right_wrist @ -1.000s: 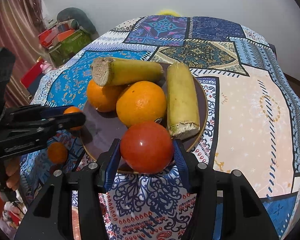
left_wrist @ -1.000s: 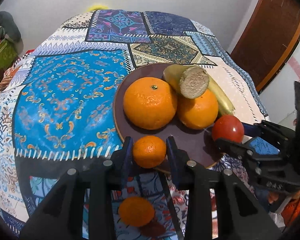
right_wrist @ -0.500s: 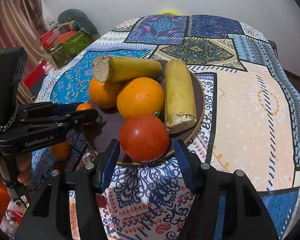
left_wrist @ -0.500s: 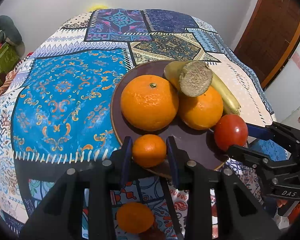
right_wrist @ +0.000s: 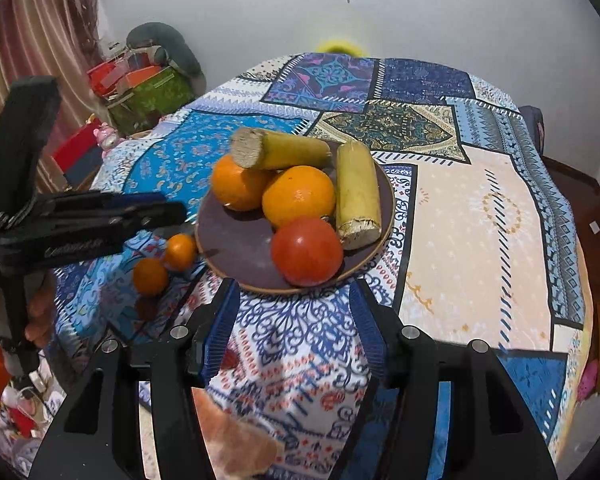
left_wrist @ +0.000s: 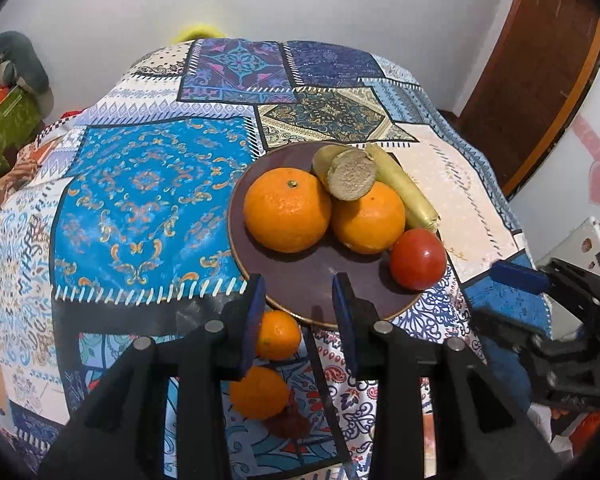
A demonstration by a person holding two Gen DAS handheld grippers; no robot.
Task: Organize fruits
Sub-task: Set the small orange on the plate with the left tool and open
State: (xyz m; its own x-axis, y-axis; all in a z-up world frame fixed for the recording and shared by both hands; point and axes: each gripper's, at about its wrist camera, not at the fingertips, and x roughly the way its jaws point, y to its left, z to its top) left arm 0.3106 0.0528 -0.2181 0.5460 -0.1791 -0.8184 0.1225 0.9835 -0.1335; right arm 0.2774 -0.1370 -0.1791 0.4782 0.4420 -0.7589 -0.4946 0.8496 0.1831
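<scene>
A: Left gripper [left_wrist: 299, 300] first: fingers spread, nothing between them, tips over the near rim of the brown plate [left_wrist: 300, 280]. The left finger [left_wrist: 253, 322] covers part of the small orange [left_wrist: 278, 334] lying on the cloth just off that rim.

B: And a second small orange [left_wrist: 259, 392] sits right behind it, touching or nearly; I can't tell which. Right gripper [right_wrist: 294, 320]?

A: Wide apart too, empty, short of the plate's edge. The tomato [right_wrist: 307, 250] rests on the plate just beyond its tips.

B: On the plate, two big oranges [right_wrist: 299, 195] side by side, glossy and dimpled. Two yellow-green cut stalk pieces [right_wrist: 358, 188]: one lies flat, the other leans across the oranges, showing a pale fibrous end.

A: Something pale orange blurs under the right gripper, unreadable. The patchwork tablecloth [right_wrist: 472, 216] drapes out of view at the edges.
</scene>
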